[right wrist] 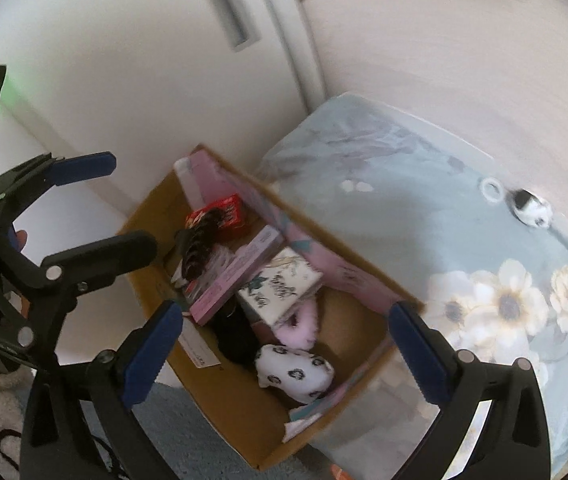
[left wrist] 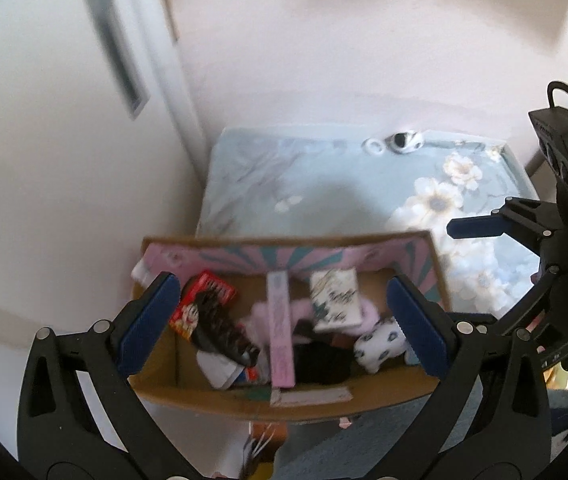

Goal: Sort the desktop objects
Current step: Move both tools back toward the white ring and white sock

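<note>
An open cardboard box (left wrist: 243, 400) (right wrist: 239, 420) stands against the edge of the flowered table. It holds a red packet (left wrist: 211, 288) (right wrist: 227, 210), a black comb-like piece (left wrist: 223, 328) (right wrist: 199, 246), a long pink box (left wrist: 281, 328) (right wrist: 235, 276), a white scribbled box (left wrist: 336, 296) (right wrist: 279, 286), a pink fluffy thing (right wrist: 298, 330) and a white spotted pouch (left wrist: 380, 340) (right wrist: 296, 368). My left gripper (left wrist: 281, 322) (right wrist: 131, 204) hangs open above the box, nothing between its pads. My right gripper (right wrist: 286, 354) is open and empty over the pouch; one of its fingers (left wrist: 476, 228) shows at the right.
A table with a pale blue flowered cloth (left wrist: 324, 184) (right wrist: 404, 232) lies beyond the box. On its far edge sit a white ring (left wrist: 374, 146) (right wrist: 492, 190) and a small black-and-white object (left wrist: 404, 142) (right wrist: 530, 208). White cabinet doors and a wall stand behind.
</note>
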`<state>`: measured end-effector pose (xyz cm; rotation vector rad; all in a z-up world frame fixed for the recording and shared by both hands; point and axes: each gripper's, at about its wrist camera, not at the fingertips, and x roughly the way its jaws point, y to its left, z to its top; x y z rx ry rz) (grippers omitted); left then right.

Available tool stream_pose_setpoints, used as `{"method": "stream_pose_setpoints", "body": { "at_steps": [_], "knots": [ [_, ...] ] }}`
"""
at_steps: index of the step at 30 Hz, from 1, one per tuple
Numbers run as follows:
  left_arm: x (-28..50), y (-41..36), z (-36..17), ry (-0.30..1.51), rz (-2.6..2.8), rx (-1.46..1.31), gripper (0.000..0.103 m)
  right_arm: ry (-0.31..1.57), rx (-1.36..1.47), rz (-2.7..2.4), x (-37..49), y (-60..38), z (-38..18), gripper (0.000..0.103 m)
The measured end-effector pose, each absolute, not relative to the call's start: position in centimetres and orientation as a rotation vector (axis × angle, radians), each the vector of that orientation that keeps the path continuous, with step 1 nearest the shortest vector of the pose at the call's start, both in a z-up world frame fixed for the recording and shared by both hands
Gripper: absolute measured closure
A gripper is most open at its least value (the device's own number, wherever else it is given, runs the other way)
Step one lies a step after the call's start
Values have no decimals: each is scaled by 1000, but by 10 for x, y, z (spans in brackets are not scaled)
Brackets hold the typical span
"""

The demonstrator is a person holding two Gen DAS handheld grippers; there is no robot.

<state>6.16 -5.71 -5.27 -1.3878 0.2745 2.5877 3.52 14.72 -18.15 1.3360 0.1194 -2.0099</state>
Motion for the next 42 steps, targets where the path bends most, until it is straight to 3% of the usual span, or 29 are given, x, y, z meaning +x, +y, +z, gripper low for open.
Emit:
{"method": "stream_pose_setpoints", "body": {
  "at_steps": [4, 10, 22, 32, 42],
  "knots": [
    [49, -36, -46, 327, 2555, -1339, 0, 92, 1391, -2074, 25, 176, -177, 1],
    [25, -2, -35, 314, 2478, -1262, 0, -101, 1423, -2226, 11, 243, -163, 1],
    [-46, 76, 2, 354, 2378, -1141, 0, -120, 1424, -2439, -32, 307, -134, 1],
    [-149, 120, -155, 398, 2304, -1417, 2, -515, 1419, -2533, -130, 330, -214, 1],
    [-192, 118, -214, 286, 2340, -1567, 2, -577, 1520, -2555, -185, 311, -291, 1]
  ]
}}
